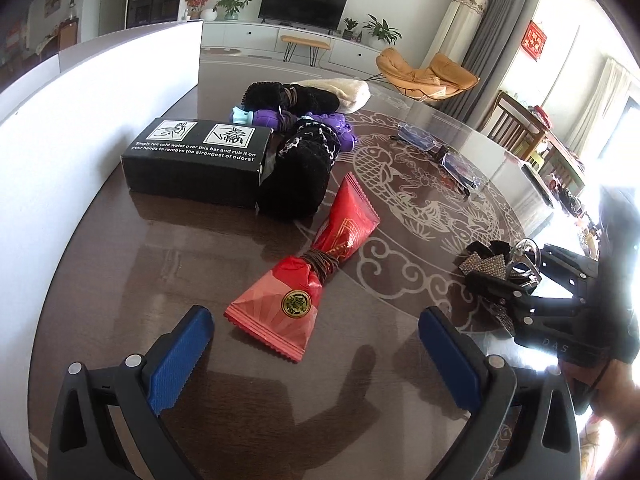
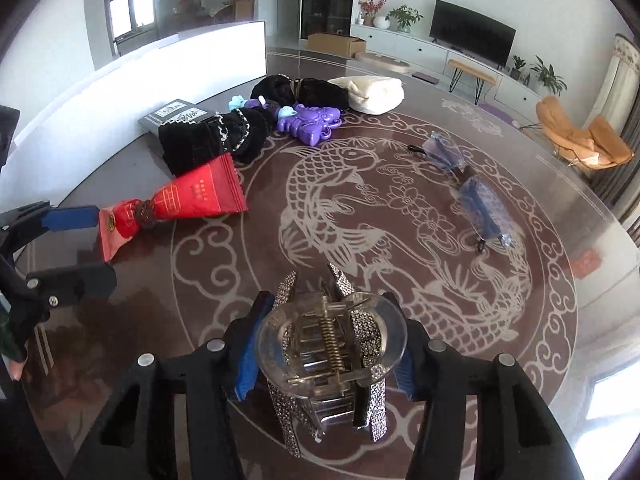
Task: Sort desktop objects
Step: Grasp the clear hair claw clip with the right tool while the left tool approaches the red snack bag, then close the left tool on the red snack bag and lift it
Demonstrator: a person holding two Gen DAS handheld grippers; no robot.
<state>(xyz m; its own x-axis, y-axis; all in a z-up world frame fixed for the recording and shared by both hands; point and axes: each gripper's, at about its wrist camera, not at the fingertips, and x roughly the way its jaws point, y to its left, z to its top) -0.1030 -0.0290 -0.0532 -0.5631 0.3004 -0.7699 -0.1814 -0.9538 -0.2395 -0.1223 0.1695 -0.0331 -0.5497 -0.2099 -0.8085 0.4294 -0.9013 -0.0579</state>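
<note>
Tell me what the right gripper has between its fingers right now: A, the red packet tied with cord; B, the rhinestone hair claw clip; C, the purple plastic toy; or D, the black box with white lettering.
B: in the right wrist view the right gripper has its blue pads pressed on either side of the rhinestone hair claw clip, while the red packet lies on the table.

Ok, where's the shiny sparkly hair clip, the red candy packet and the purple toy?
Sparkly rhinestone hair clip (image 2: 332,344): right wrist view, on its spring.
Red foil candy packet (image 1: 344,232): left wrist view, upper half.
Purple plastic toy (image 2: 310,122): right wrist view, middle.
</note>
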